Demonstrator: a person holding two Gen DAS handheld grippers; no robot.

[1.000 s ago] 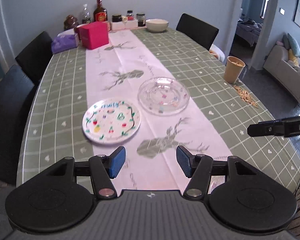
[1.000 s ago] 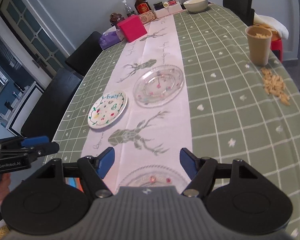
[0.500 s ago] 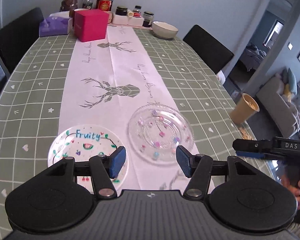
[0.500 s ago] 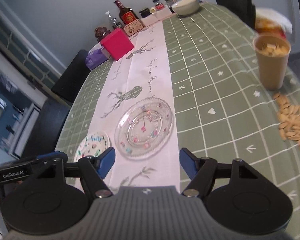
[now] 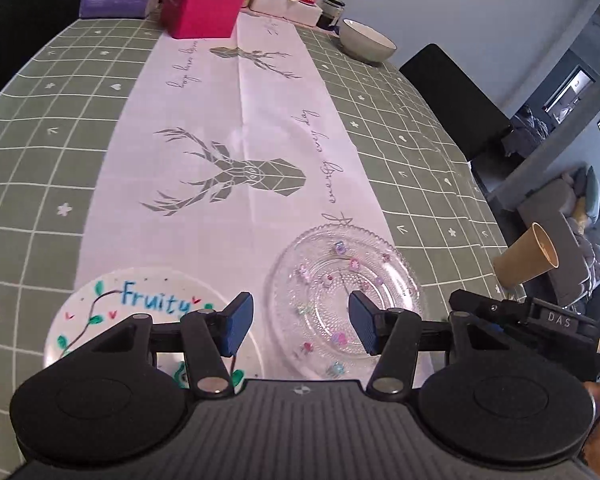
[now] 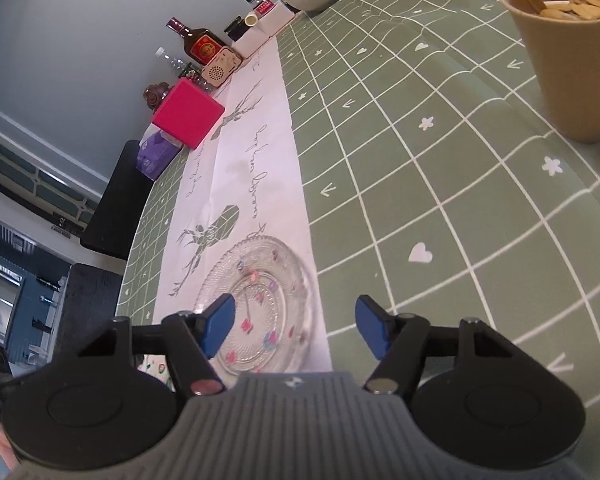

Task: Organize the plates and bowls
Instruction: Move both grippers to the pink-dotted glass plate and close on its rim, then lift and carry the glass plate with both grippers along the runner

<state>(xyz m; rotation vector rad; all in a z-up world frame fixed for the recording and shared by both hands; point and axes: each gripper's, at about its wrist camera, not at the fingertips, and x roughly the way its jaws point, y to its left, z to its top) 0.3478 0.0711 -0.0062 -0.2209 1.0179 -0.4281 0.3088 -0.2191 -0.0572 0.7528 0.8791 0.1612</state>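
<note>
**A:** Looking at the left gripper [image 5: 300, 326] first: about half open, just been narrowing a bit, nothing pinched. Blue fingers [image 5: 238, 322] hanging low centre of the left wrist view, straddling the gap between the two dishes. Painted plate [image 5: 100, 312] at lower left, partly under the left finger; glass plate [image 5: 328, 264] lower centre-right, right finger over its middle.

**B:** Same story on the right gripper [image 6: 296, 326]. Roughly half open, also just been closing slightly, gripping nothing. Glass plate [image 6: 268, 280] sitting bottom centre of the right wrist view, between the fingers but not touched as far as visible.

**A:** So probably the approach step, nothing stacked yet. Bowl [image 5: 366, 44] way off at upper right, well apart.

**B:** Guessing next: dropping to a rim and pinching the thin edge. Slippery glass, so needs a square bite.
</note>
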